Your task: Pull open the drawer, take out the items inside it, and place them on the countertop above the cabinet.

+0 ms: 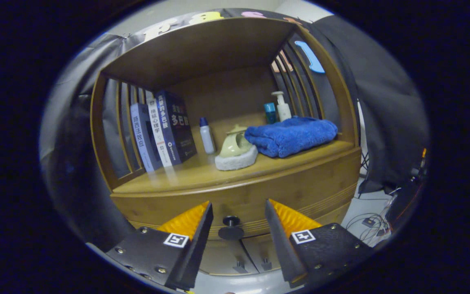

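**A:** So where's the gripper [238, 209] at? Looks like its fingers are spread apart with nothing clamped, and the dark round drawer knob [231, 227] sits right in the gap between the tips, a bit ahead of them.

**B:** Yep, wide open, no contact that anyone could make out. The drawer [259, 195] itself is the wooden front just under the shelf board, and it looks fully closed, flush with the cabinet [337, 98]. Can't see what's inside it.

**A:** And the countertop [186, 173] above it is pretty busy. A row of books [165, 130] leans against the slatted side, then a small white bottle with a blue cap [207, 136], then a pale green ceramic thing on a white pad [236, 152].

**B:** Plus the folded blue towel [291, 135] next to that, touching or nearly so, with a pump bottle [282, 107] and a teal container [270, 112] standing behind it near the back wall.

**A:** Below the drawer there are two lower doors with small handles [251, 266], and some cables [367, 226] lie on the floor off beside the cabinet.
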`<state>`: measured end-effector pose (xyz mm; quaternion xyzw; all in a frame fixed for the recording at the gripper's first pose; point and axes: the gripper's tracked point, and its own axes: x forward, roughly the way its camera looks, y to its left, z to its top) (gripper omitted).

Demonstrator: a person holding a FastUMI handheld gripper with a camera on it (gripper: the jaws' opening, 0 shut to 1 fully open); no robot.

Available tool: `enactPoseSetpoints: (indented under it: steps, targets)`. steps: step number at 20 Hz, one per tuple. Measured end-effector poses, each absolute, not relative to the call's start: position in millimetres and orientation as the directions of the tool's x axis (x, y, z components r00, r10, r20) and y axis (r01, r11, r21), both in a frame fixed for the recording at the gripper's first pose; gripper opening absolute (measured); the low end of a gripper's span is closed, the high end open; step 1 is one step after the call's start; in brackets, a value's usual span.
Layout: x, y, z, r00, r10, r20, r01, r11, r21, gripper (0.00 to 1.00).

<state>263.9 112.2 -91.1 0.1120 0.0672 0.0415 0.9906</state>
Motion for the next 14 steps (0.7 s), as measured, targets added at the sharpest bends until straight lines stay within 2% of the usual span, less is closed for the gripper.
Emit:
enactPoseSetpoints:
  steps: [5,8,10,14]
  targets:
    - [248,113,-53,0.988,0.153,-0.030,-0.143,0.968,0.204,0.67]
    - [231,116,-47,0.970,0.236,-0.060,-0.224,0.960,0.170,0.67]
    - [230,104,-50,0.966,0.245,-0.086,-0.230,0.961,0.154,0.68]
    - [213,103,-65,0.912,0.377,-0.164,-0.343,0.917,0.203,0.67]
